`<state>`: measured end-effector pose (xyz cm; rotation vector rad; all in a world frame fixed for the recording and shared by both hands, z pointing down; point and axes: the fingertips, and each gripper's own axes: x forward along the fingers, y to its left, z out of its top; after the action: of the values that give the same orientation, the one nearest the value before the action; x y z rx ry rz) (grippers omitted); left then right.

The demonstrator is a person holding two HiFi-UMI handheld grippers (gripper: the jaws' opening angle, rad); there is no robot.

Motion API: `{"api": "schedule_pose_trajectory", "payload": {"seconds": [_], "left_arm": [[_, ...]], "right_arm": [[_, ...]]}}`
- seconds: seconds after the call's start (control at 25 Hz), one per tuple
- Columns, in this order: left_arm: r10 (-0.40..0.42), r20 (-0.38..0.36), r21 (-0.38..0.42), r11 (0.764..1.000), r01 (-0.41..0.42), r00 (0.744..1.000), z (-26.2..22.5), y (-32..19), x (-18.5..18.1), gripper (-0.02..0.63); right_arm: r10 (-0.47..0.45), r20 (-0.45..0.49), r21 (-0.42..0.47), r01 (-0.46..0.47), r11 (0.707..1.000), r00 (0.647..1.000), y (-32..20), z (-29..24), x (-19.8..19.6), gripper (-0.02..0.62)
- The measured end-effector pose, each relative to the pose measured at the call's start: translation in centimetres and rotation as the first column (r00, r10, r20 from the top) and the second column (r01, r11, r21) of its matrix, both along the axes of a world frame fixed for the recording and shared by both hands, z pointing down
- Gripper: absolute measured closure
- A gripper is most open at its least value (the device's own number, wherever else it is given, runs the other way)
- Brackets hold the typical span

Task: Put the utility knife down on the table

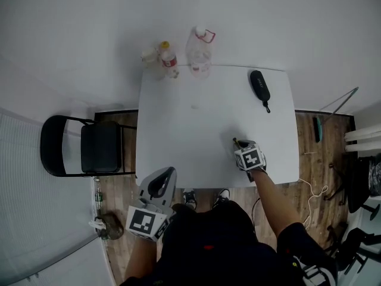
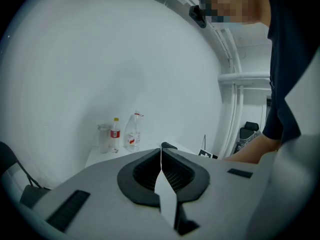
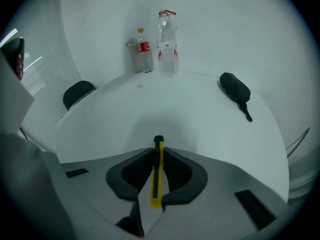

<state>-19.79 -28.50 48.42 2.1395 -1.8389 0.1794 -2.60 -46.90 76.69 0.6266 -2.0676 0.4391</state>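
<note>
A yellow utility knife (image 3: 157,171) with a black tip is clamped between the jaws of my right gripper (image 3: 158,154), its tip pointing forward over the white table (image 3: 190,114). From the head view, the right gripper (image 1: 243,148) hovers over the table's near right part, and the knife's tip (image 1: 235,140) pokes out ahead of it. My left gripper (image 1: 161,183) is held off the table's near left edge, jaws pressed together with nothing between them. The left gripper view shows the same shut jaws of the left gripper (image 2: 161,159).
At the table's far edge stand a red-labelled bottle (image 1: 168,59), a clear plastic bottle (image 1: 200,51) and a small cup (image 1: 149,57). A black case (image 1: 259,86) lies at the far right. A black chair (image 1: 89,146) stands on the left.
</note>
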Motion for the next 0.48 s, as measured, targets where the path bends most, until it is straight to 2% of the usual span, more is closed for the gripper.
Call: {"api": "schedule_pose_trajectory", "payload": {"seconds": [0.32,0.48], "left_arm": [[0.03,0.017,0.002,1.0,-0.03,0.999,-0.1,-0.8,0.4,0.581],[0.044,0.012,0.012,0.999,-0.044,0.999,-0.7,-0.8,1.0,0.581]], "right_arm": [[0.021,0.035,0.025,-0.022,0.999,0.999,-0.5,-0.3,0.3,0.515],[0.058,0.118,0.109,-0.071,0.992,0.991,-1.3,-3.5,0.9,0.517]]}}
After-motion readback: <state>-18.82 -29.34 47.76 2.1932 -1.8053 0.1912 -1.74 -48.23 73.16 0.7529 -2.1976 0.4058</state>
